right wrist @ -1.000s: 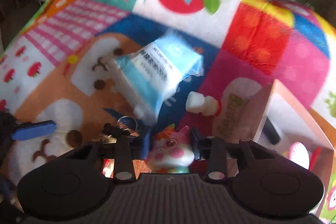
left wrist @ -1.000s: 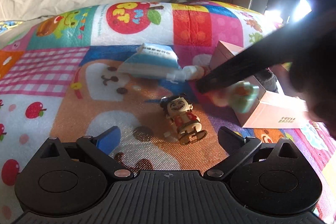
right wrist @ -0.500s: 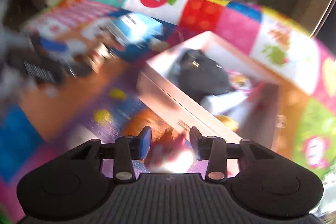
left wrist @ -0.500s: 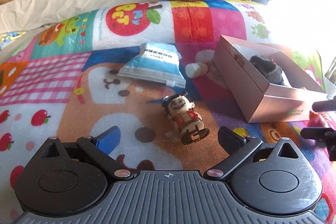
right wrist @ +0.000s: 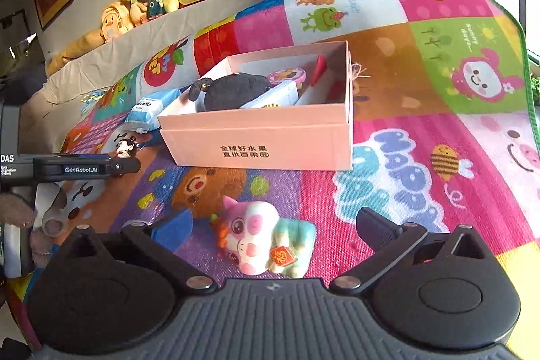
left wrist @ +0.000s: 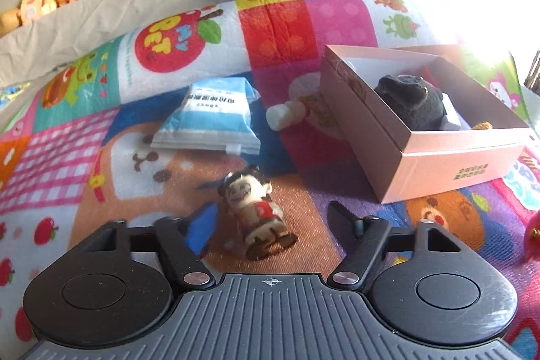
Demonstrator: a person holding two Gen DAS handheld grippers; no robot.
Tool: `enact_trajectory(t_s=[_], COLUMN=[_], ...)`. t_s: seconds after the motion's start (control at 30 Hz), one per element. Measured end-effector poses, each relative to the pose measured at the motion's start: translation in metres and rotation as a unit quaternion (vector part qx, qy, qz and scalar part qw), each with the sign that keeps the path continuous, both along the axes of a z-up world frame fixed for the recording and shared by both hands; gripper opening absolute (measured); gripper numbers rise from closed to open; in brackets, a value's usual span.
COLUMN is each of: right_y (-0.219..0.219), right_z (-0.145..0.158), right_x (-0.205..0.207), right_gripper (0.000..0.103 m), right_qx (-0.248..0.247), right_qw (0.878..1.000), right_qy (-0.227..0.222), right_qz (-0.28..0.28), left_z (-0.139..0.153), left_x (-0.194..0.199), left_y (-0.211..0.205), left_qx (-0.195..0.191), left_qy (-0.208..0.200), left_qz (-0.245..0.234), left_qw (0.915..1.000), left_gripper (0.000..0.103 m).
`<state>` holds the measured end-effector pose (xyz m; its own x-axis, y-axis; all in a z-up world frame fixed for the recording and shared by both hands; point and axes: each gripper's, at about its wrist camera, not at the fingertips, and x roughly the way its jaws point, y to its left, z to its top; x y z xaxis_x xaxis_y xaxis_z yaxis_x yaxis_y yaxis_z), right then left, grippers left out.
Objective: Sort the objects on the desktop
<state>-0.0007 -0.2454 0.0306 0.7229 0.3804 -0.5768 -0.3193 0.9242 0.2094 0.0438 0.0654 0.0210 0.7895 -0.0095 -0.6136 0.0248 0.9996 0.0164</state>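
1. We see the pink box point(right wrist: 256, 137) on the play mat point(right wrist: 422, 157), some things already inside.
2. Our right claw point(right wrist: 275, 225) is opening wide; the cow toy point(right wrist: 263, 238) lies loose between its fingers, in front of the box.
3. Our left claw point(left wrist: 270, 218) is closing around the little doll point(left wrist: 253, 208), not pinching yet. Next we think: squeeze, lift, carry it to the box.
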Motion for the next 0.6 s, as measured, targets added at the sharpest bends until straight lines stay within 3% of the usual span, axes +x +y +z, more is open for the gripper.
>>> enact_trajectory(t_s=[0.03, 0.13, 0.23, 0.47, 0.53, 0.6], right_y=[-0.001, -0.007, -0.010, -0.012, -0.012, -0.013], right_z=[-0.003, -0.004, -0.006, -0.005, -0.006, -0.006], right_x=[-0.001, -0.003, -0.004, -0.004, -0.003, -0.003], right_gripper=[0.103, 0.103, 0.103, 0.103, 0.103, 0.103], right_qx=[0.003, 0.018, 0.027, 0.035, 0.036, 0.035], right_qw=[1.000, 1.000, 0.999, 0.999, 0.999, 0.999], right_qy=[0.002, -0.001, -0.002, -0.001, 0.001, 0.002], right_qz=[-0.003, -0.016, -0.021, -0.028, -0.032, -0.037], left_z=[0.000, 0.001, 0.007, 0.019, 0.018, 0.022], left_x=[0.002, 0.006, -0.004, -0.030, -0.029, -0.031], left_y=[-0.002, -0.004, -0.015, -0.066, -0.074, -0.074], left_qx=[0.006, 0.007, 0.003, -0.029, -0.044, -0.056], left_qy=[0.000, 0.005, 0.000, -0.018, -0.013, -0.024], left_qz=[0.001, 0.001, -0.019, -0.140, -0.161, -0.164], left_qw=[1.0000, 1.0000, 0.9998, 0.9896, 0.9859, 0.9846], left_gripper=[0.052, 0.034, 0.034, 0.036, 0.056, 0.060])
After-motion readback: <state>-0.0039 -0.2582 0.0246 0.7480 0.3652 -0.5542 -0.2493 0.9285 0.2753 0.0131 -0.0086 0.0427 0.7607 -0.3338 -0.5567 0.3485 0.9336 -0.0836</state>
